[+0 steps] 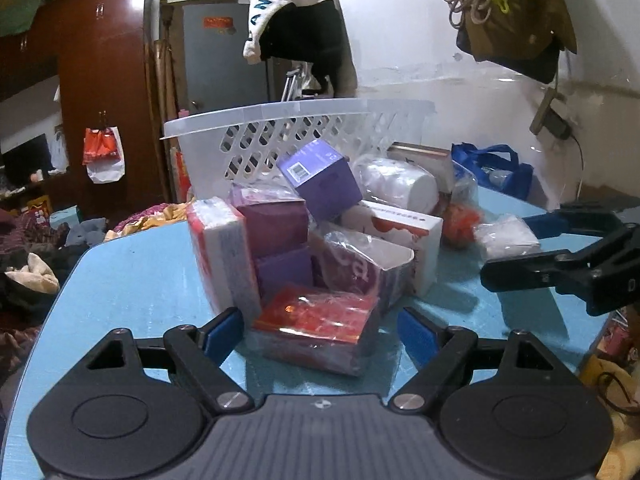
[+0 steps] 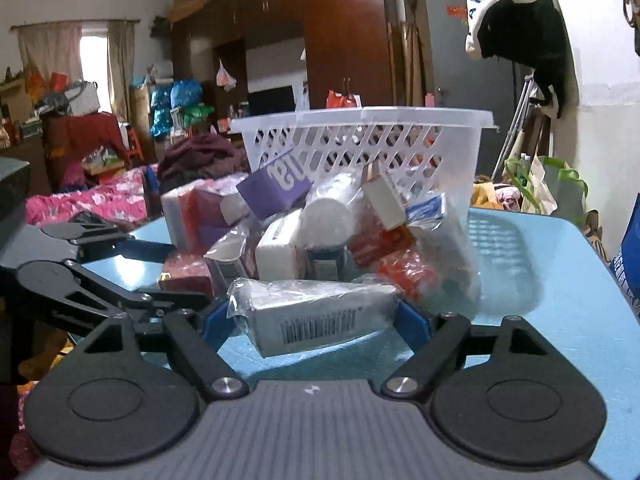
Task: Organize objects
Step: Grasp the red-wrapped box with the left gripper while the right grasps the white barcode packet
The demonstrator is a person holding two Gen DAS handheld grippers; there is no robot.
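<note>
Cluttered blue table and both tools are in: the right gripper has its jaws flanking the wrapped white box lying crosswise, pads seemingly touching, while the left gripper gapes around the red packet, below the basket.

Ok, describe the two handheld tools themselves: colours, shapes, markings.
Both look alike. The left tool and the right tool each have a grey ribbed body with a small white mark at its front edge, two round black discs, black linkage arms with triangular cut-outs and silver screws, and blue pads on the fingertips. No cables or sleeves are visible.
</note>
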